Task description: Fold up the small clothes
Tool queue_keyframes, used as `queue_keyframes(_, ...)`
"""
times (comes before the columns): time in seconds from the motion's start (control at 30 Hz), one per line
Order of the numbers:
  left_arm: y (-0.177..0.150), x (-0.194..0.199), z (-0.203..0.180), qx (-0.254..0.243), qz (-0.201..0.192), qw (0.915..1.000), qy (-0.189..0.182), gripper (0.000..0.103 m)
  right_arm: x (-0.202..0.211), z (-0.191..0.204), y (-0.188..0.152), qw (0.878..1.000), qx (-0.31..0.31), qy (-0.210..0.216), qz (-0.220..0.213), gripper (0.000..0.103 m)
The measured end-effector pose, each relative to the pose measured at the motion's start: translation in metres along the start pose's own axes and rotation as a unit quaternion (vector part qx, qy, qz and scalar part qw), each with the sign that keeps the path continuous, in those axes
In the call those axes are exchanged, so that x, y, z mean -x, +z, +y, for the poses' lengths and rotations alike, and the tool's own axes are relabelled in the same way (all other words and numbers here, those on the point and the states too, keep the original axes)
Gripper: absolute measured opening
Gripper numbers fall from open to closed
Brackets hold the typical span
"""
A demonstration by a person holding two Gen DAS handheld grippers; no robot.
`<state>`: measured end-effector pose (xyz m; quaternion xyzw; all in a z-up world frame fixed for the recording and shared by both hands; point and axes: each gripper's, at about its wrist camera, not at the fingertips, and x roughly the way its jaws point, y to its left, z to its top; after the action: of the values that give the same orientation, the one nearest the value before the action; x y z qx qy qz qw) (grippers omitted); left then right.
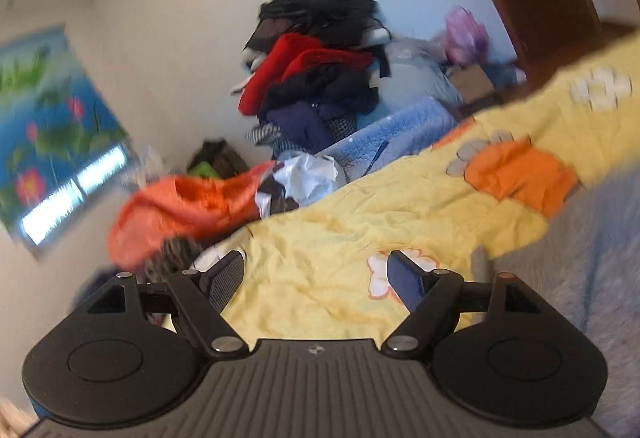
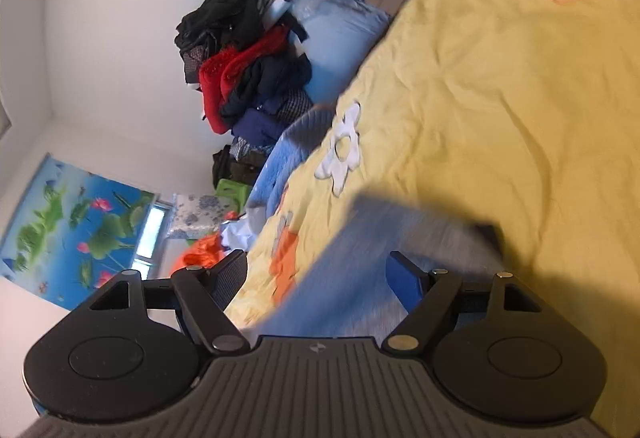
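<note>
Left gripper [image 1: 316,276] spread wide over yellow sheet [image 1: 328,222], right gripper [image 2: 316,276] spread wide with nothing between its fingers, blurred grey-blue garment [image 2: 360,278] on the sheet just ahead of it, clothes pile [image 1: 316,70] against wall.

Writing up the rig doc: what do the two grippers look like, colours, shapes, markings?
The left gripper and right gripper look alike. Each has a dark grey ribbed body with a small light logo mark, two black rounded housings with circular recesses, and black linkage arms on silver pivot pins. One finger pad is black and finely textured; the other looks blue. No cables or sleeves show.
</note>
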<state>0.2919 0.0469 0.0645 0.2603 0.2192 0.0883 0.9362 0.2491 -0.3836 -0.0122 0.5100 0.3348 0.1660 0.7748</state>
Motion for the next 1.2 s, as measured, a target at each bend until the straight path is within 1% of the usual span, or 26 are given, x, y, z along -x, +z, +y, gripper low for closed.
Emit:
queue_keyframes(0.03,-0.005,0.008,0.005,0.008,0.001,0.9999,-0.014,0.079,0.005,0.004,-0.007,1.000,0.020,-0.012,0.009,0.077)
queue_keyframes(0.1,-0.019,0.028,0.010,0.013,0.001,0.9992,-0.037,0.079,0.022,0.010,-0.019,0.998,0.054,-0.018,0.013,0.077)
queue_keyframes(0.17,-0.037,0.053,0.018,0.051,0.010,0.9959,-0.074,0.079,0.046,0.015,-0.032,0.997,0.069,-0.021,0.004,0.077)
queue_keyframes(0.2,-0.048,0.069,0.023,0.082,0.019,0.9913,-0.101,0.079,0.061,0.016,-0.039,0.997,0.077,-0.025,-0.006,0.078)
queue_keyframes(0.23,-0.061,0.082,0.030,0.126,0.028,0.9833,-0.128,0.079,0.076,0.017,-0.048,0.996,0.085,-0.030,-0.020,0.078)
queue_keyframes(0.3,-0.092,0.104,0.043,0.219,0.057,0.9580,-0.176,0.079,0.108,0.013,-0.066,0.994,0.088,-0.044,-0.053,0.079)
queue_keyframes(0.33,-0.107,0.111,0.048,0.264,0.073,0.9416,-0.195,0.079,0.123,0.008,-0.076,0.993,0.084,-0.050,-0.069,0.080)
queue_keyframes(0.37,-0.122,0.119,0.053,0.311,0.088,0.9218,-0.214,0.079,0.137,0.002,-0.087,0.992,0.075,-0.056,-0.082,0.083)
queue_keyframes(0.4,-0.138,0.126,0.057,0.358,0.100,0.8997,-0.230,0.079,0.148,-0.005,-0.097,0.991,0.067,-0.065,-0.093,0.083)
queue_keyframes(0.47,-0.164,0.139,0.060,0.432,0.119,0.8610,-0.241,0.079,0.164,-0.019,-0.116,0.989,0.048,-0.086,-0.107,0.083)
queue_keyframes(0.5,-0.174,0.144,0.061,0.461,0.125,0.8433,-0.247,0.079,0.167,-0.025,-0.125,0.989,0.041,-0.097,-0.106,0.083)
queue_keyframes(0.53,-0.180,0.147,0.058,0.475,0.132,0.8311,-0.257,0.079,0.169,-0.029,-0.132,0.988,0.037,-0.109,-0.098,0.083)
queue_keyframes(0.6,-0.188,0.153,0.051,0.493,0.141,0.8135,-0.276,0.079,0.163,-0.033,-0.145,0.987,0.045,-0.133,-0.078,0.083)
queue_keyframes(0.63,-0.190,0.153,0.046,0.498,0.143,0.8044,-0.291,0.079,0.159,-0.033,-0.150,0.987,0.054,-0.134,-0.070,0.083)
queue_keyframes(0.67,-0.190,0.150,0.041,0.508,0.147,0.7905,-0.308,0.079,0.154,-0.029,-0.155,0.987,0.066,-0.129,-0.067,0.084)
queue_keyframes(0.7,-0.189,0.144,0.036,0.522,0.149,0.7745,-0.325,0.081,0.148,-0.027,-0.157,0.987,0.072,-0.126,-0.063,0.085)
queue_keyframes(0.73,-0.190,0.141,0.032,0.532,0.138,0.7664,-0.333,0.084,0.142,-0.025,-0.156,0.988,0.074,-0.123,-0.060,0.085)
queue_keyframes(0.77,-0.188,0.137,0.030,0.539,0.132,0.7625,-0.332,0.087,0.134,-0.024,-0.155,0.988,0.072,-0.121,-0.056,0.085)
queue_keyframes(0.9,-0.179,0.118,0.029,0.568,0.132,0.7498,-0.313,0.086,0.103,-0.013,-0.149,0.989,0.074,-0.115,-0.063,0.084)
queue_keyframes(0.97,-0.176,0.116,0.028,0.569,0.136,0.7508,-0.306,0.085,0.094,-0.006,-0.150,0.987,0.084,-0.123,-0.068,0.083)
queue_keyframes(1.0,-0.176,0.118,0.027,0.568,0.137,0.7531,-0.301,0.078,0.092,-0.004,-0.150,0.987,0.084,-0.121,-0.068,0.082)
queue_keyframes(1.03,-0.177,0.120,0.026,0.567,0.137,0.7555,-0.299,0.075,0.092,-0.004,-0.152,0.988,0.079,-0.112,-0.069,0.081)
queue_keyframes(1.07,-0.179,0.122,0.025,0.566,0.136,0.7569,-0.298,0.067,0.091,-0.006,-0.153,0.990,0.070,-0.101,-0.068,0.078)
queue_keyframes(1.1,-0.182,0.124,0.024,0.567,0.133,0.7580,-0.294,0.064,0.090,-0.010,-0.153,0.992,0.057,-0.095,-0.068,0.076)
queue_keyframes(1.17,-0.183,0.121,0.025,0.573,0.131,0.7542,-0.293,0.064,0.089,-0.013,-0.153,0.991,0.055,-0.092,-0.078,0.069)
queue_keyframes(1.2,-0.181,0.119,0.024,0.574,0.132,0.7538,-0.291,0.064,0.087,-0.013,-0.153,0.991,0.057,-0.092,-0.079,0.067)
